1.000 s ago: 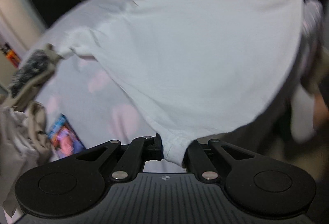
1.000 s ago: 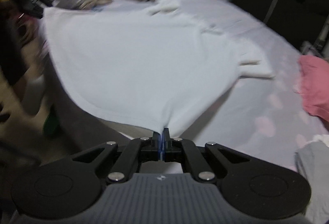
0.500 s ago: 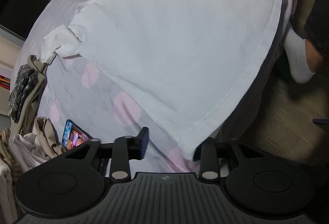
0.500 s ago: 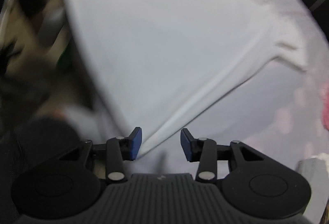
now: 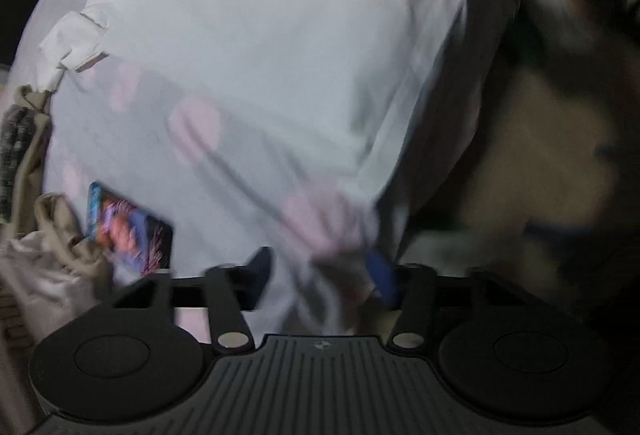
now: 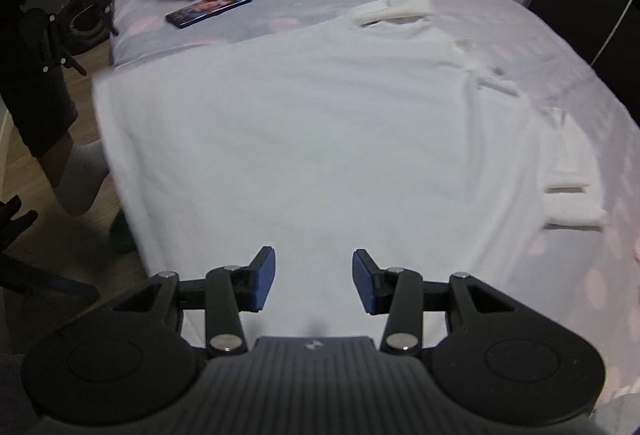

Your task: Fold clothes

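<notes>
Your right gripper (image 6: 314, 281) hovers empty, jaws apart, over the white shirt (image 6: 320, 123) spread on the bed (image 6: 500, 15). Your left gripper (image 5: 324, 277) is opening at the shirt's corner, holding nothing.

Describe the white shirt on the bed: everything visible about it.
The white shirt is plain, soft-looking cloth, spread flat and nearly smooth on the spotted bedsheet. One short sleeve lies crumpled toward the far clothes, the other at the opposite side. Its hem reaches the bed edge. Neither tool grips it.
</notes>
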Demonstrator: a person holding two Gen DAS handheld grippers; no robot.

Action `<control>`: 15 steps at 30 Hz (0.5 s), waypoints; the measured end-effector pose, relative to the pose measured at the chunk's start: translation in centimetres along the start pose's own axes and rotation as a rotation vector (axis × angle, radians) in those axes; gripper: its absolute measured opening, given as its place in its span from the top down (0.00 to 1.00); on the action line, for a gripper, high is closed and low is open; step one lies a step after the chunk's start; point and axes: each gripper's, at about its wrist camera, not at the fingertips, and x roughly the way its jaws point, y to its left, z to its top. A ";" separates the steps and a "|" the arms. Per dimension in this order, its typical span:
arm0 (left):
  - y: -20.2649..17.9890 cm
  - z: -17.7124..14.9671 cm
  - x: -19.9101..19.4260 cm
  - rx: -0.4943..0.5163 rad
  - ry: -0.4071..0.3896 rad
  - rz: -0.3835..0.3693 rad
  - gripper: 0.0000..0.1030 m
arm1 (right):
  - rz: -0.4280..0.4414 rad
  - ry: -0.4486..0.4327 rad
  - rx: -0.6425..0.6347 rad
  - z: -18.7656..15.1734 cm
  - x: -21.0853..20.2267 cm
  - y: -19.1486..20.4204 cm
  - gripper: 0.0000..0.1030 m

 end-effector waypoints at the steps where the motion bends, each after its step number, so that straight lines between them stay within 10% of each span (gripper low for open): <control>1: -0.1 -0.4 -0.4 0.001 -0.008 0.027 0.57 | -0.003 0.001 0.000 0.0 0.2 0.5 0.55; 15: 14.2 9.8 -9.9 -0.300 -0.445 0.275 0.42 | -0.342 -0.022 0.381 1.9 -1.9 -8.9 0.45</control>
